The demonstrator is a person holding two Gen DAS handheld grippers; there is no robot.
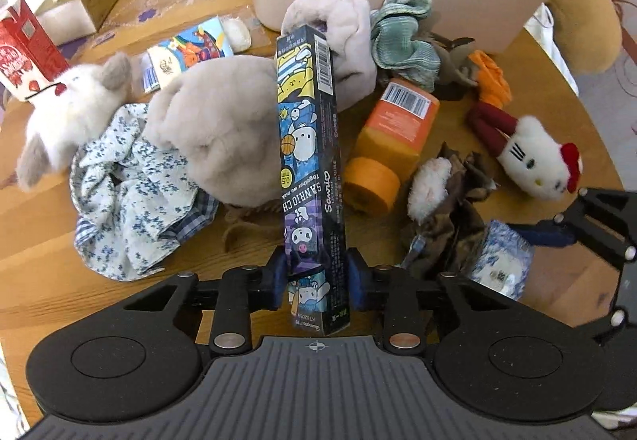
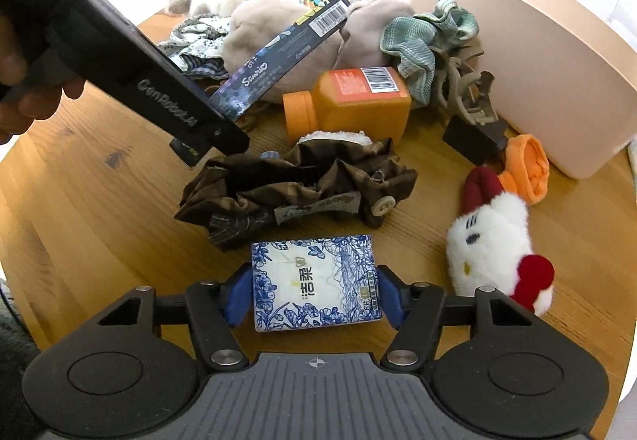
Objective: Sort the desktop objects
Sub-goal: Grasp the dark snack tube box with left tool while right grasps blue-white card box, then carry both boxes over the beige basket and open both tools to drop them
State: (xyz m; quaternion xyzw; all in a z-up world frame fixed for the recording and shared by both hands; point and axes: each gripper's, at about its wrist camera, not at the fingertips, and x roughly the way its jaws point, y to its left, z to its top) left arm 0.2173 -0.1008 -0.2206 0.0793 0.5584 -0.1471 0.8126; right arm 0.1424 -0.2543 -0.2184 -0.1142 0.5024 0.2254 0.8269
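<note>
Blue pads of left gripper (image 1: 316,277) pinch pen box (image 1: 308,161); right gripper (image 2: 314,294) jaws clamp tissue pack (image 2: 314,281). Bin (image 2: 517,42) beyond jaws, contents unseen. Toys, cloths, bottle (image 2: 350,102) still unsorted; task looks early.

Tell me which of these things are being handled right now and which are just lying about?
In hand:
- long cartoon box, in the left tool
- blue-patterned tissue pack, between the right tool's pads
- beige bin

Lying about:
- orange bottle
- white plush cat
- brown scrunchie
</note>
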